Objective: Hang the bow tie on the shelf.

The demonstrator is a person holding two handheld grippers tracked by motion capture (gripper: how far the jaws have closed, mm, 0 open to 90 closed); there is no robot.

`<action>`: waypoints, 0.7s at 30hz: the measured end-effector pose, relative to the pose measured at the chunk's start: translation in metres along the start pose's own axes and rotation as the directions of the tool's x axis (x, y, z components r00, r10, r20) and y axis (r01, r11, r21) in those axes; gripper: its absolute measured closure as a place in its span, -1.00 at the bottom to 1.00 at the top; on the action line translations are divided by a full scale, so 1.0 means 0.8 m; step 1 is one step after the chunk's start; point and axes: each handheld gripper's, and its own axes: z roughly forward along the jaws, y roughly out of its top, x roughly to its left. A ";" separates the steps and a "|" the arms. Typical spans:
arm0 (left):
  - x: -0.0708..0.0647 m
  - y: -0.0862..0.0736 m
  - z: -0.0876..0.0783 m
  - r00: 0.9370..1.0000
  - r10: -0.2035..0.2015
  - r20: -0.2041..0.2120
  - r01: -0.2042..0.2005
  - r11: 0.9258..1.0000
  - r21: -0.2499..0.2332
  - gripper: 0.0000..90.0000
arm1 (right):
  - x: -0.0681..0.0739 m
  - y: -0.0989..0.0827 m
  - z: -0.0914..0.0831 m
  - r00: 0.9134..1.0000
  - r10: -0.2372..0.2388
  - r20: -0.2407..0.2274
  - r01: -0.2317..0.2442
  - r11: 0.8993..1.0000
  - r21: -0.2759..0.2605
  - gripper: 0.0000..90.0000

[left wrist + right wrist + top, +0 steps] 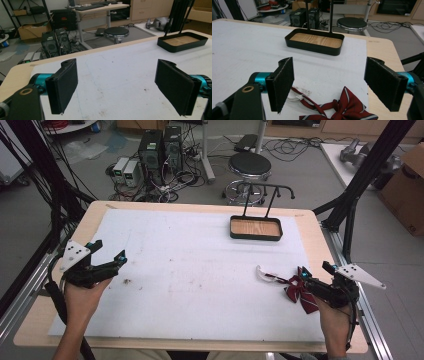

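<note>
Both sets of fingers released: left gripper (107, 262) at the tabletop's (200, 270) nine o'clock edge, right gripper (312, 277) over a red bow tie (300, 292) at four o'clock; open mat between.

High view: overhead, facing forward and down across the table (200, 270). Gripper views: low, close to its surface, facing the far edge; all share the black tray (255, 228) (182, 42) (315, 41).
</note>
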 end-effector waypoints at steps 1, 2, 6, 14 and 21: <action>0.001 0.000 0.000 1.000 -0.002 -0.001 0.002 1.000 0.001 -0.58 | 0.000 0.000 0.000 1.000 0.000 0.000 0.000 1.000 0.000 -0.49; 0.001 -0.001 0.000 1.000 -0.006 -0.001 0.006 1.000 0.004 -0.58 | 0.000 -0.001 0.001 1.000 -0.004 0.002 0.004 1.000 0.001 -0.48; 0.001 -0.002 -0.001 1.000 -0.008 -0.003 0.008 1.000 0.004 -0.58 | 0.001 -0.001 0.002 1.000 -0.007 0.003 0.006 1.000 0.004 -0.48; 0.002 -0.002 -0.003 1.000 -0.007 -0.005 0.007 1.000 0.003 -0.58 | 0.004 0.001 0.001 1.000 -0.008 0.007 0.008 1.000 0.003 -0.47; 0.003 -0.002 -0.004 1.000 -0.009 -0.007 0.009 1.000 -0.003 -0.58 | 0.001 -0.001 0.000 1.000 0.000 0.012 0.000 1.000 0.002 -0.47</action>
